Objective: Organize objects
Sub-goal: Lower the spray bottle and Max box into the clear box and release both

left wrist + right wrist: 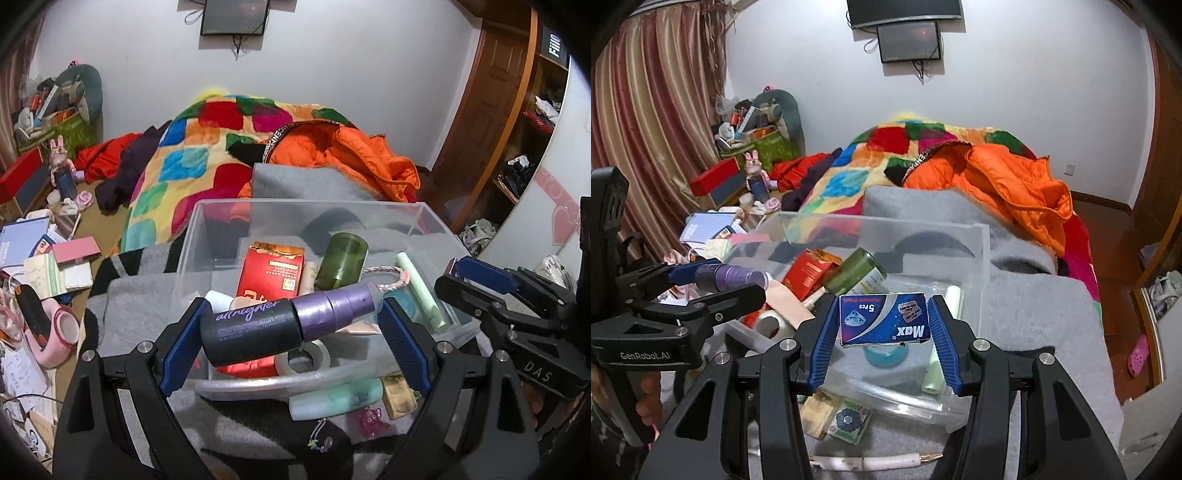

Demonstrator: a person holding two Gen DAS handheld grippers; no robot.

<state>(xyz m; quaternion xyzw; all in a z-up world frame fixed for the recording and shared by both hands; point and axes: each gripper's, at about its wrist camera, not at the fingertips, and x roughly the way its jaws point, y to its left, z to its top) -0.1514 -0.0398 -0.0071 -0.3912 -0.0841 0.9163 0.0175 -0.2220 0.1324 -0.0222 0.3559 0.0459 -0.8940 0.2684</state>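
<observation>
My left gripper (291,317) is shut on a black and purple spray bottle (280,325), held lengthwise between its blue pads over the near rim of the clear plastic bin (432,214). In the right wrist view, the same bottle (733,277) shows at the left. My right gripper (884,319) is shut on a blue razor-blade box (884,319) marked "Max", above the bin's (984,251) near right part. Inside the bin lie a red packet (271,275), a green bottle (341,264), a pale green tube (423,291), a tape roll (304,356) and a blue round tin (886,355).
The bin sits on a grey blanket (1034,302) on a bed with a patchwork quilt (192,147) and an orange jacket (1015,177). A mint tube (336,400), a gold packet (399,398) and a white cable (871,461) lie in front of the bin. A cluttered side table (44,266) stands left.
</observation>
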